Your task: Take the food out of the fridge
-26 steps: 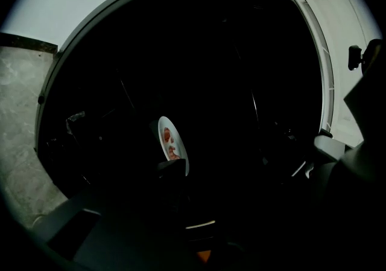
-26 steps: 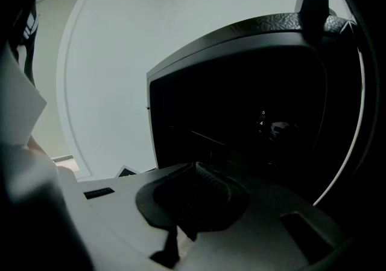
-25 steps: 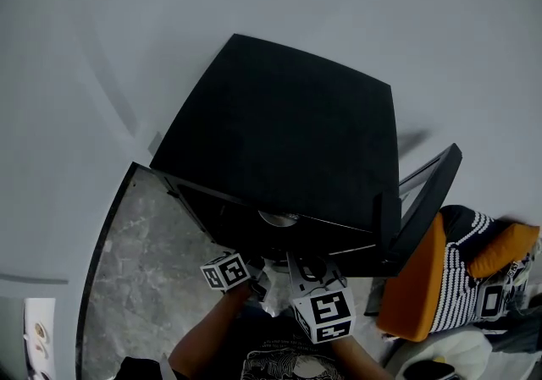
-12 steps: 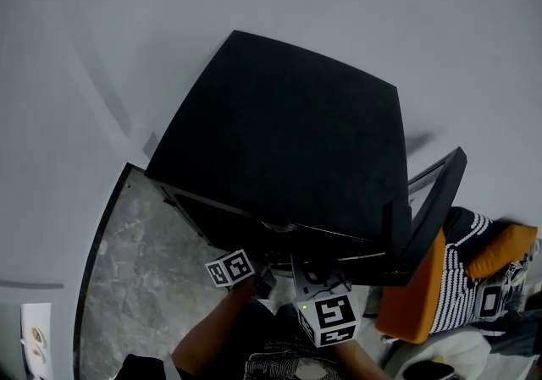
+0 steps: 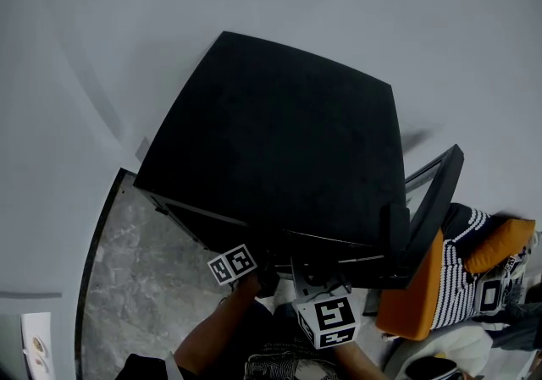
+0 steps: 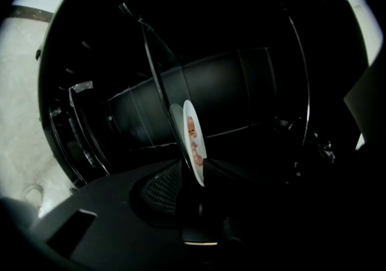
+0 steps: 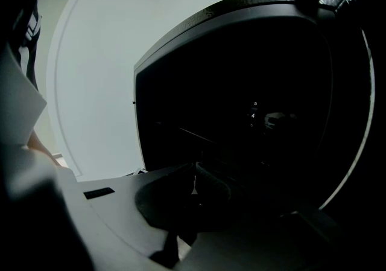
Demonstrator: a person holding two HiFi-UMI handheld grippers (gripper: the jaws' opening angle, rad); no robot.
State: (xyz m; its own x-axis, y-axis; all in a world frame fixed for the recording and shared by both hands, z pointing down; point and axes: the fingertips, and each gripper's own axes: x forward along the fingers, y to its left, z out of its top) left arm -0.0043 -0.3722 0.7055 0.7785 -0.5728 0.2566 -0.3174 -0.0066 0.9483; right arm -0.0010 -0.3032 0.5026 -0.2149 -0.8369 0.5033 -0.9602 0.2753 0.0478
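Observation:
A black mini fridge (image 5: 279,141) fills the head view, its door (image 5: 432,201) swung open to the right. Both arms reach into its mouth. Only the marker cubes show there, the left cube (image 5: 232,264) and the right cube (image 5: 334,316). In the left gripper view a white plate (image 6: 192,120) with pinkish food (image 6: 193,137) appears edge-on inside the dark fridge. My left gripper (image 6: 194,176) is open, with the plate's rim between its jaws and no pad visibly pressing on it. My right gripper (image 7: 194,190) points at the fridge's dark front, its jaws together with nothing in them.
A thin shelf edge (image 6: 151,64) runs through the fridge interior beside the plate. Grey marble floor (image 5: 135,277) lies to the left of the fridge. An orange and striped bundle (image 5: 449,277) sits just right of the open door. White wall (image 7: 96,82) stands behind.
The left marker cube has slid a little toward the fridge opening. The pale plate rim that showed at the fridge's mouth is now hidden under its top. The right cube has hardly shifted.

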